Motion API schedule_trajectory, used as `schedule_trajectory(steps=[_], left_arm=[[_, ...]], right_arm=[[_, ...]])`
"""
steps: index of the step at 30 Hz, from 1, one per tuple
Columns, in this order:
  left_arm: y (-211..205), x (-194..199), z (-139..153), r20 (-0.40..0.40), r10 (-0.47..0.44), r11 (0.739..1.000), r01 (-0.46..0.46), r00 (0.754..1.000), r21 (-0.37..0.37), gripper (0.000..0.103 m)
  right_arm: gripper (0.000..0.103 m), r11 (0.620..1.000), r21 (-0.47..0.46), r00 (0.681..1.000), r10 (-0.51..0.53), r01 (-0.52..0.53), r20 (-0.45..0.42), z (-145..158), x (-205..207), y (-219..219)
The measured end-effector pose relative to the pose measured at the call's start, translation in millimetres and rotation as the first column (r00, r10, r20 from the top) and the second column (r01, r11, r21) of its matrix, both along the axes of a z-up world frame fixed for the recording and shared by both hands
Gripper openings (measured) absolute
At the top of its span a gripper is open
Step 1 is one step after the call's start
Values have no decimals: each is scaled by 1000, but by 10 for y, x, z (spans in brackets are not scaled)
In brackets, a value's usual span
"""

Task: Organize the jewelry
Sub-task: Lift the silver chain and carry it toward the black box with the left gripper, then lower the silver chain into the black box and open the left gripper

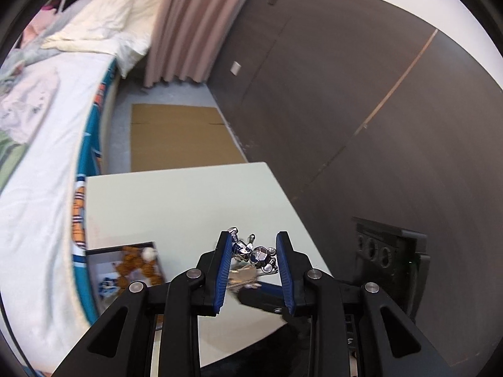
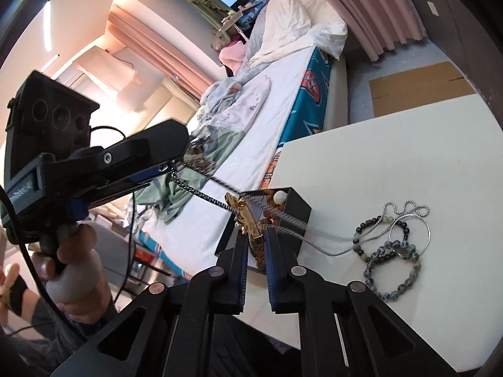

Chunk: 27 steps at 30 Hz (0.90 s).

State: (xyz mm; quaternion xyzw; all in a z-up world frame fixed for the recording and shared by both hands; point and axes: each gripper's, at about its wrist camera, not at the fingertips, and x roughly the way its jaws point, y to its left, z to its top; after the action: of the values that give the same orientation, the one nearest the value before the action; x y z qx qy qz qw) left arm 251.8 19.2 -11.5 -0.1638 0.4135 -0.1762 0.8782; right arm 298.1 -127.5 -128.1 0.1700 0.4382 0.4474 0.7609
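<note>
My left gripper is shut on a shiny silver pendant, held above the white table; it also shows in the right wrist view. A dark chain runs taut from the pendant to a gold charm, on which my right gripper is shut. A thin silver chain trails from there to a pile of beaded bracelets and a silver hoop on the table. A black jewelry box stands behind, open, with amber beads inside.
A bed with white sheets runs along the table's left edge. A dark wall stands at the right. Flat cardboard lies on the floor beyond the table. A person's hand holds the left gripper's handle.
</note>
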Motion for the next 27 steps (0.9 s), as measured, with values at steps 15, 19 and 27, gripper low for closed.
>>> schedule_trajectory(steps=[15, 19, 27], left_arm=[[618, -317, 275, 88, 149, 988, -152, 985, 22, 29], [716, -377, 479, 127, 165, 984, -171, 978, 39, 29], [802, -487, 977, 256, 213, 964, -245, 943, 99, 29]], right_arm=[[9, 986, -158, 999, -51, 51, 3, -112, 4, 251], [9, 984, -176, 999, -25, 31, 37, -42, -58, 387], [9, 985, -172, 998, 14, -3, 59, 17, -136, 622]])
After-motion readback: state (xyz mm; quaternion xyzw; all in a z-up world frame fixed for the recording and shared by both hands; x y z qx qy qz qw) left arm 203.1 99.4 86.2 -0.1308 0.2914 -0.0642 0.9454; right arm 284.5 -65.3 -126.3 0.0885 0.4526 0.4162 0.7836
